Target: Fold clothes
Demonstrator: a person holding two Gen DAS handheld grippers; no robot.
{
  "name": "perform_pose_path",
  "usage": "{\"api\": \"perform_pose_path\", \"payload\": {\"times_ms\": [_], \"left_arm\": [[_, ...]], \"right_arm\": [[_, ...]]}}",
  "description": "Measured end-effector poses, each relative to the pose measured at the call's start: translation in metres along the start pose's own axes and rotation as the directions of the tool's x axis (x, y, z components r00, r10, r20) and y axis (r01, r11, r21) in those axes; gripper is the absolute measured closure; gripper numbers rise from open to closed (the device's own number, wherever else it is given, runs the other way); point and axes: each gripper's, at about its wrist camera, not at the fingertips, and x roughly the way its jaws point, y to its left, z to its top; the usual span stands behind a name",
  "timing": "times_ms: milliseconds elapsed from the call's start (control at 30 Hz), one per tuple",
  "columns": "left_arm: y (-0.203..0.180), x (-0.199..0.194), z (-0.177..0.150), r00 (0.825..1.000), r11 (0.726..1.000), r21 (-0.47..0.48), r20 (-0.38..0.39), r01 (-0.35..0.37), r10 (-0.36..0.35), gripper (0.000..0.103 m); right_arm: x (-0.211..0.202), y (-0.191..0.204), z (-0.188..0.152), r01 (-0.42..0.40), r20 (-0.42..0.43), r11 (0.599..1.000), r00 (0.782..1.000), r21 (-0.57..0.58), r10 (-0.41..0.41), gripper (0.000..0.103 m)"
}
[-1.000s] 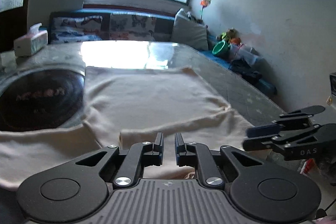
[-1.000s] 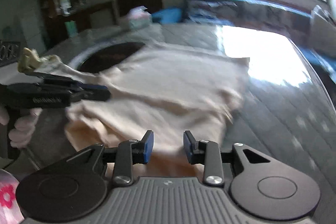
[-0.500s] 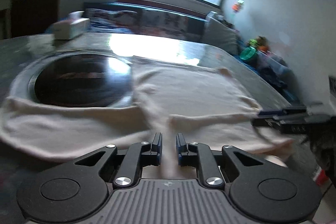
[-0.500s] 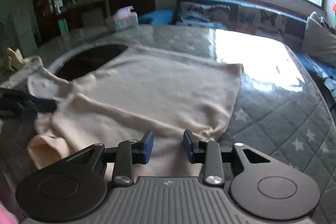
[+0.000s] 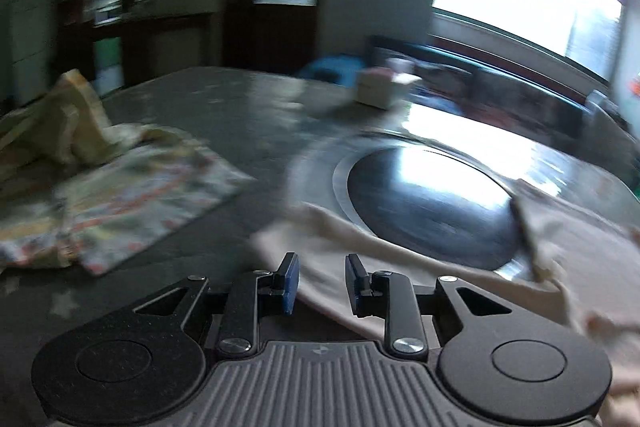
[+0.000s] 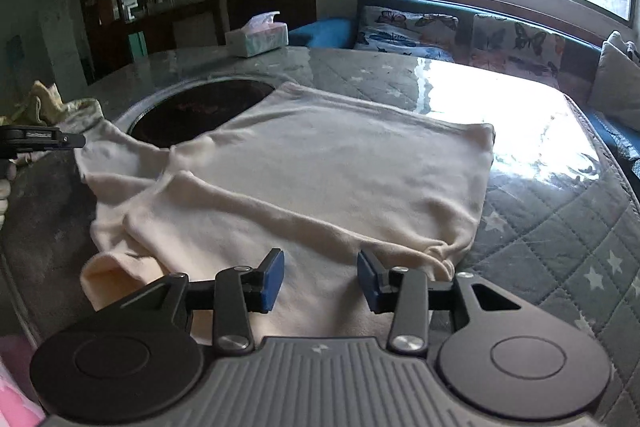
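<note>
In the right wrist view, the left gripper (image 6: 82, 141) pokes in from nine o'clock, its tip at the spread sleeve of the cream garment (image 6: 320, 163), beside a crumpled yellowish cloth (image 6: 48, 103) and the dark round inset (image 6: 200, 107) of the quilted grey table (image 6: 560, 227). Its own blurred view shows a patterned folded cloth (image 5: 132, 203) at nine o'clock and its jaws, just opened, standing narrowly apart over the garment's edge, gripping nothing. The right gripper (image 6: 320, 281), at six o'clock, has just widened its jaws, which stand moderately apart above the folded-in sleeve, nothing pinched; a tissue box (image 6: 258, 37) sits toward eleven o'clock.
</note>
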Motion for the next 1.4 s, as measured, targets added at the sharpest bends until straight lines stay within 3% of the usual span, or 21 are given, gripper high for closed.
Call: {"api": "perform_pose_path", "payload": {"times_ms": [133,333,400,500,533,667,833,967,1100,1200,1300,1400], "left_arm": [[0.014,0.012,0.004,0.998,0.996,-0.063,-0.024,-0.057,0.055,0.074],[0.016,0.02,0.004,0.997,0.995,-0.068,-0.031,-0.073,0.071,0.074],[0.016,0.022,0.005,0.997,0.995,-0.071,-0.029,-0.068,0.066,0.076],[0.013,0.025,0.007,0.998,0.997,-0.053,-0.02,-0.063,0.062,0.087],[0.013,0.024,0.008,0.998,0.997,-0.059,-0.021,-0.053,0.052,0.092],[0.005,0.016,0.017,1.0,0.997,-0.071,-0.001,0.006,-0.006,0.094],[-0.031,-0.016,0.039,0.982,0.983,-0.026,0.062,0.181,-0.179,0.094],[-0.074,-0.047,0.054,0.928,0.933,0.029,0.094,0.359,-0.36,0.094],[-0.123,-0.075,0.057,0.846,0.849,0.097,0.081,0.519,-0.526,0.094],[-0.158,-0.091,0.049,0.769,0.766,0.136,0.036,0.629,-0.638,0.094],[-0.189,-0.102,0.033,0.704,0.691,0.176,-0.017,0.701,-0.71,0.094],[-0.21,-0.104,0.013,0.665,0.645,0.184,-0.082,0.742,-0.742,0.094]], "right_arm": [[-0.004,0.001,0.002,0.001,0.006,1.0,1.0,-0.005,-0.001,0.062],[-0.007,0.004,0.003,0.0,0.01,1.0,1.0,-0.006,0.0,0.062],[-0.009,0.005,0.004,-0.004,0.015,1.0,1.0,-0.003,0.004,0.062],[-0.012,0.007,0.004,-0.003,0.026,1.0,1.0,-0.002,0.003,0.062],[-0.013,0.007,0.004,-0.003,0.029,1.0,1.0,0.001,0.003,0.062],[-0.02,0.004,0.004,0.003,0.051,1.0,0.999,0.018,-0.004,0.062],[-0.028,-0.002,0.004,0.007,0.081,0.999,0.997,0.048,-0.011,0.062],[-0.035,-0.009,0.003,0.009,0.108,0.997,0.994,0.079,-0.018,0.062],[-0.043,-0.015,0.0,0.015,0.135,0.994,0.99,0.113,-0.031,0.062],[-0.05,-0.022,-0.004,0.025,0.148,0.99,0.988,0.139,-0.045,0.062],[-0.057,-0.032,-0.01,0.04,0.159,0.983,0.985,0.178,-0.069,0.062],[-0.062,-0.042,-0.016,0.056,0.16,0.974,0.983,0.218,-0.092,0.062]]}}
